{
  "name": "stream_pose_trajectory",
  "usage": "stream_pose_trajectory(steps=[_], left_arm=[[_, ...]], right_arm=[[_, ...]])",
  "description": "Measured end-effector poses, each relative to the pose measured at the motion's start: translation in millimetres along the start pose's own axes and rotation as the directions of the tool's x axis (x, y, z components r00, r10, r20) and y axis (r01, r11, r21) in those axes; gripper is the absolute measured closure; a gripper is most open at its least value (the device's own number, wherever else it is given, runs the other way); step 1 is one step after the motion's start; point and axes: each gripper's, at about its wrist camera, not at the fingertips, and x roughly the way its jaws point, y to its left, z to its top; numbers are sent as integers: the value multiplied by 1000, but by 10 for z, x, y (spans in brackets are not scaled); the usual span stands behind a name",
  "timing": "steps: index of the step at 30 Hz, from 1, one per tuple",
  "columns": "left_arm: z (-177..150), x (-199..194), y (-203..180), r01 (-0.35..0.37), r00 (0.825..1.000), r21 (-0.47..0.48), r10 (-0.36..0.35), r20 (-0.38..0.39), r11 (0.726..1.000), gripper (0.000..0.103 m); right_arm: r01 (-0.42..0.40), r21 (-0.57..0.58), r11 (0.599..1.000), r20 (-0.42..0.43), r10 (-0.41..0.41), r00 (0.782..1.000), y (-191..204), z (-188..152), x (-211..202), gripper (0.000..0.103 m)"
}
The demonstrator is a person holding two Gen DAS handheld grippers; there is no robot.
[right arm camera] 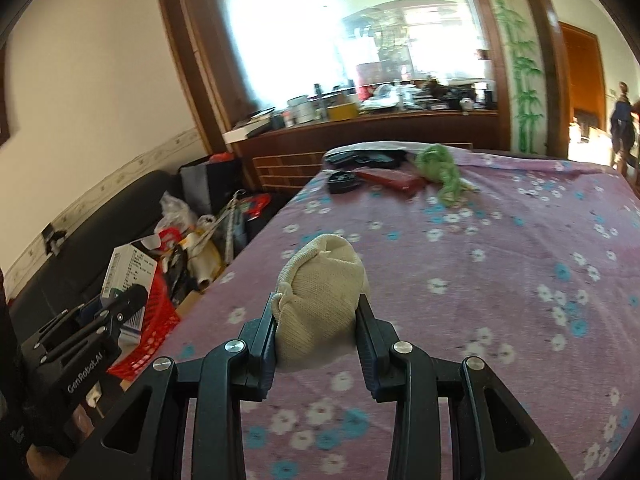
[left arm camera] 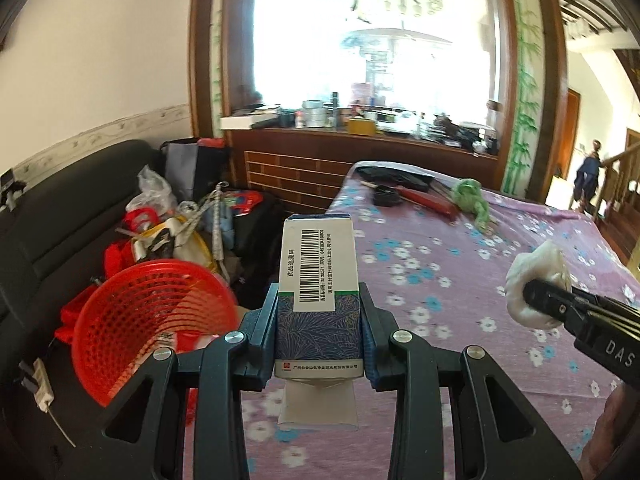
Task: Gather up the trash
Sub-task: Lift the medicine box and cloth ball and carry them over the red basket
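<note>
Two pieces of trash are in my grip. My left gripper [left arm camera: 320, 332] has its jaws clamped on the sides of an upright medicine box [left arm camera: 320, 280], barcode face toward the camera, held at the left edge of the bench [left arm camera: 460, 264] just right of the red basket [left arm camera: 148, 320]. My right gripper [right arm camera: 318, 320] has its jaws clamped on a cream cloth wad [right arm camera: 320, 300] above the flowered purple cover. A green cloth [right arm camera: 440, 172] lies at the far end.
</note>
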Motion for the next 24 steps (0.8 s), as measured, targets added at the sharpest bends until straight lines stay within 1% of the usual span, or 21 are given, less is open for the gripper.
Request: stream_pose_trajectory(steps=[6,12,19,24], left_arm=[[-48,-11,441,-53,999,-48,53,-6,997,70],[-114,39,893,-110,994,-111,107,-29,988,70],[-183,92,1277,-157,987,-154,150,-56,976,70],[-223,126,1482,-178,983,-181,167,-71,967,70]], right_arm=[[-53,-67,996,-38,51,998,434,10,187,65],[-110,-130,985,-71,101,992,863,27,375,65],[-175,-185,967,-116,155,981,1326,28,604,65],[-207,-199,958,-145,180,973,1503,30,756,65]])
